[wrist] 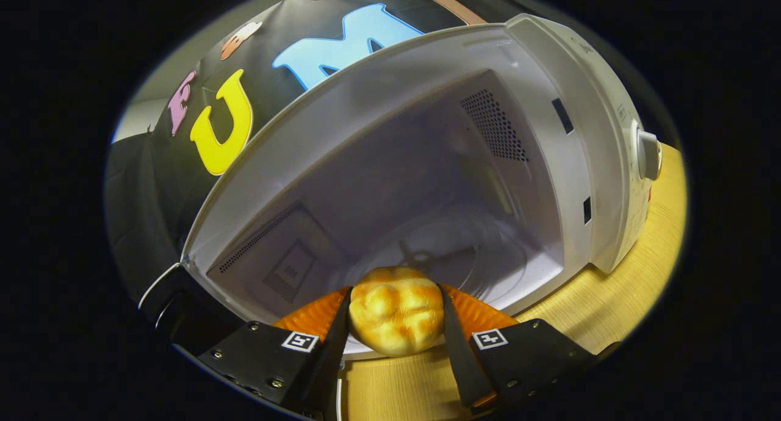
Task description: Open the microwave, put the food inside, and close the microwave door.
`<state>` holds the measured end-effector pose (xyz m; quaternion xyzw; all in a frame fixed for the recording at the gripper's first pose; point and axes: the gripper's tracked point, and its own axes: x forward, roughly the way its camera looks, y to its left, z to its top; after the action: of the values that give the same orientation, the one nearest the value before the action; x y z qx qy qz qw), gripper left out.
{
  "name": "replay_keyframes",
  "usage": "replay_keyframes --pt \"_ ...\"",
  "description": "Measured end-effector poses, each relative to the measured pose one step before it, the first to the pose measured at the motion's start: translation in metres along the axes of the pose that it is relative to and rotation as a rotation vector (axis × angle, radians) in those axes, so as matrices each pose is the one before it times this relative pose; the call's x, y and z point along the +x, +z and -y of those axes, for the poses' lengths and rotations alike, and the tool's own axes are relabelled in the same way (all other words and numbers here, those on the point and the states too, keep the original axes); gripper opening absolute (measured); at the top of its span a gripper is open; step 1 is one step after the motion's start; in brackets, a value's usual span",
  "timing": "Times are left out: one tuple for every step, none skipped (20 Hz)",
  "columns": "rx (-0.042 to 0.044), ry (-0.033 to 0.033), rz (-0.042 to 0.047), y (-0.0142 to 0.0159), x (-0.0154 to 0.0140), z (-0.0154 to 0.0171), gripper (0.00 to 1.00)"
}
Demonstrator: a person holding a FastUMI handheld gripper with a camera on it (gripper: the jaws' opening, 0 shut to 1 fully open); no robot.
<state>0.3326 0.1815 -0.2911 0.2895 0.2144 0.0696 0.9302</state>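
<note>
A golden bread bun (395,314) sits between my two fingers, and my gripper (395,291) is shut on it, with both black inner pads pressing its sides. The fingers' (311,316) orange ribbed backs spread out to either side. Just ahead, the white microwave (586,91) stands with its cavity (390,183) wide open. The bun hangs at the cavity's front sill, and the round glass turntable (482,259) lies just beyond it. The dark door (177,314) is swung open to the left of my fingers.
The microwave stands on a light wooden table (616,299), which runs under my fingers and along the oven's right side. A round control knob (650,155) sticks out of the front panel on the right. Vent grilles mark the cavity's walls.
</note>
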Motion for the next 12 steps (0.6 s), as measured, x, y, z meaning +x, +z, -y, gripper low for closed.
replay_keyframes --pt "-0.00608 -0.00410 -0.00332 -0.00178 0.00419 0.00046 0.76" --pt "-0.00193 -0.00616 -0.00123 -0.00109 0.00462 0.00120 0.77" --pt "0.00379 -0.00455 0.00490 0.00029 0.00391 0.00052 0.77" --pt "0.00112 -0.01263 0.00824 0.00068 0.00445 0.00227 0.77" --pt "-0.00343 -0.01464 0.00012 -0.00043 0.00374 0.00273 0.77" --pt "-0.00150 0.00163 0.00789 0.00097 0.00155 -0.00063 0.77" --pt "-0.00401 -0.00919 0.00550 0.00037 0.00333 0.00074 0.80" --pt "-0.00579 -0.00127 0.01039 0.00203 -0.00024 -0.00057 0.81" --pt "-0.00649 -0.00387 0.00641 0.00085 0.00001 -0.00012 0.84" --pt "-0.00335 0.00383 0.00457 0.00093 -0.00122 -0.00145 0.87" --pt "-0.00436 0.00315 0.00553 0.00226 -0.00147 -0.00180 0.95" --pt "-0.00835 0.00098 0.00856 0.00163 -0.00021 -0.00126 0.96"
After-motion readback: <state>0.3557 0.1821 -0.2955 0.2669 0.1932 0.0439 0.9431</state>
